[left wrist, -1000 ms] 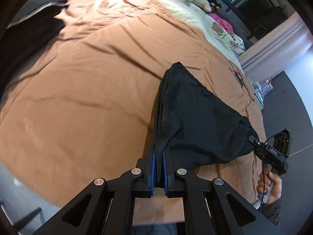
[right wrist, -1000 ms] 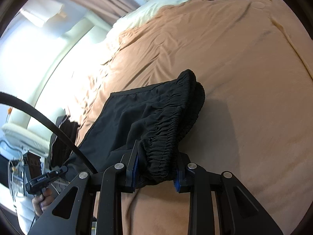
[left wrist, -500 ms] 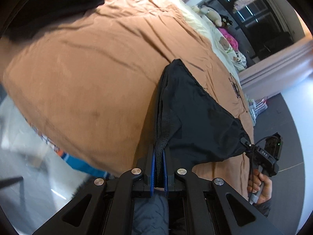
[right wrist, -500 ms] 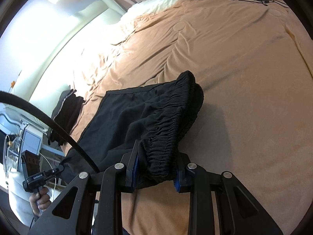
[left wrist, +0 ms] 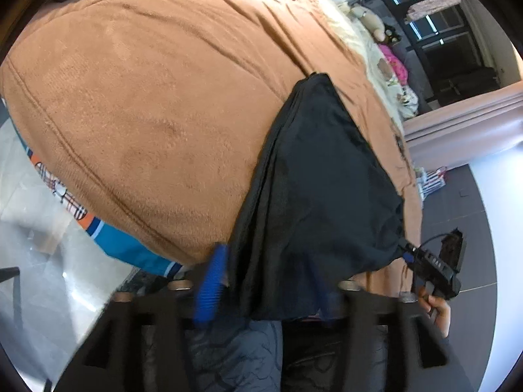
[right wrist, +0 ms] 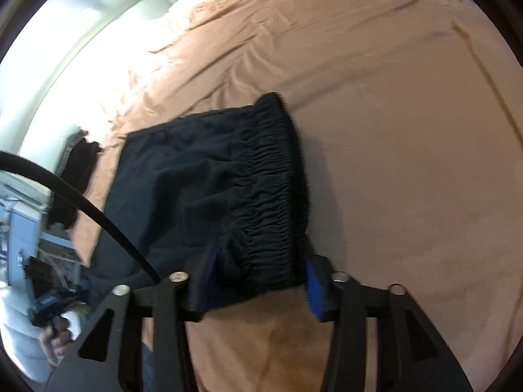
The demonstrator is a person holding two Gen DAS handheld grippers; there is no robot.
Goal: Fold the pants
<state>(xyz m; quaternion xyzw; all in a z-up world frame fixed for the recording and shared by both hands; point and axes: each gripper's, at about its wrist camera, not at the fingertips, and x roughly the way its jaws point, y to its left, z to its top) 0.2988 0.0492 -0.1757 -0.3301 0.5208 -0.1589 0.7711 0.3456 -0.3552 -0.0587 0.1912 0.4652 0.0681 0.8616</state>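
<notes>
Your left gripper (left wrist: 268, 281) gapes wide around the pants (left wrist: 320, 176) at the bed's (left wrist: 137, 104) edge; your right gripper (right wrist: 258, 281), also wide, straddles the waistband (right wrist: 271, 189). No legible writing.

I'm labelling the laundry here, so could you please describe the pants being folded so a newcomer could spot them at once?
Start at the big brown blanket covering the bed. Near its close edge are the black pants. Unlike the dark clothes pile at the blanket's left edge, they show a gathered elastic waistband and sit between the right gripper's jaws.
</notes>
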